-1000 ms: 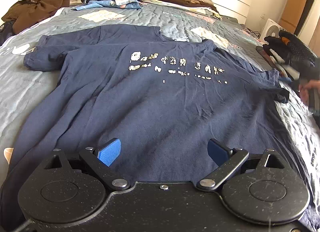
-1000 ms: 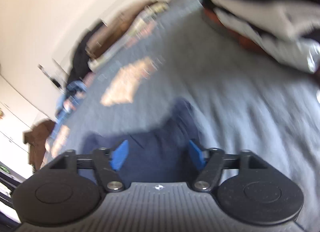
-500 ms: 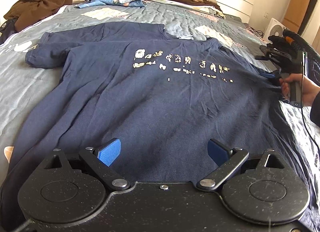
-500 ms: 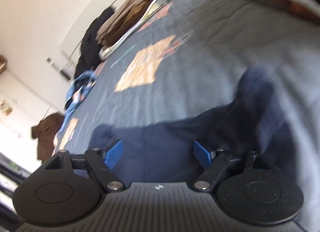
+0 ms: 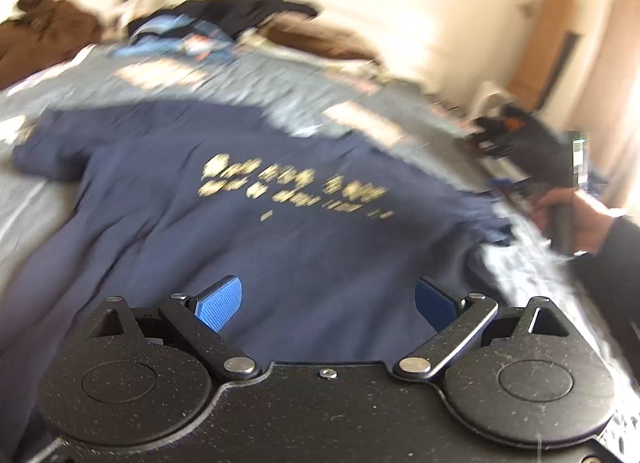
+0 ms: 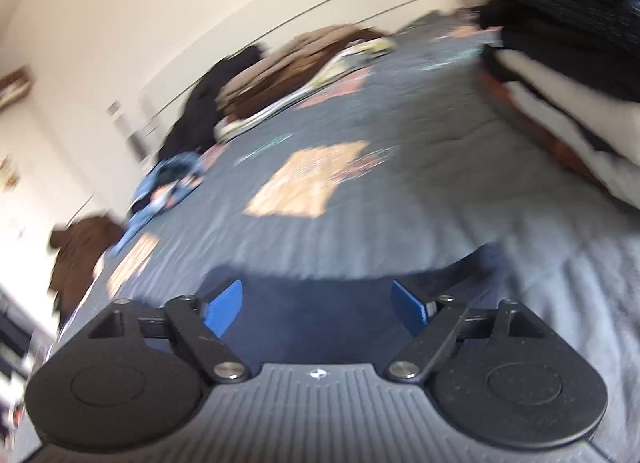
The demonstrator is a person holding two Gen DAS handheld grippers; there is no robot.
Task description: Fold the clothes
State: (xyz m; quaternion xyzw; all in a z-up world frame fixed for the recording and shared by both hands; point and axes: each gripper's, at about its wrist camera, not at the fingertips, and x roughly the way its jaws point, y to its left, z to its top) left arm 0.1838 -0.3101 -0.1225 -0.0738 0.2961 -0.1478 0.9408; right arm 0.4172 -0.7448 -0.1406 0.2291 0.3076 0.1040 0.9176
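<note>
A navy T-shirt (image 5: 248,223) with worn gold lettering lies spread flat on the grey bed cover (image 5: 36,207). My left gripper (image 5: 328,303) hovers open over its lower hem, blue pads wide apart, nothing between them. In the left wrist view a hand (image 5: 576,215) holds my right gripper at the shirt's right sleeve (image 5: 488,219). In the right wrist view my right gripper (image 6: 320,305) stands open above that sleeve's navy cloth (image 6: 312,303), pads apart on either side. Both views are motion-blurred.
Stacked folded clothes (image 5: 316,43) and a dark heap (image 5: 248,9) lie at the head of the bed. A brown garment (image 5: 44,31) sits far left, a blue one (image 5: 180,37) beside it. Dark and white folded items (image 6: 560,63) lie close on the right.
Both cameras have swung and blurred. The right gripper has slid along the sleeve, so less navy cloth shows ahead of it. The left gripper has tilted, still open over the hem.
</note>
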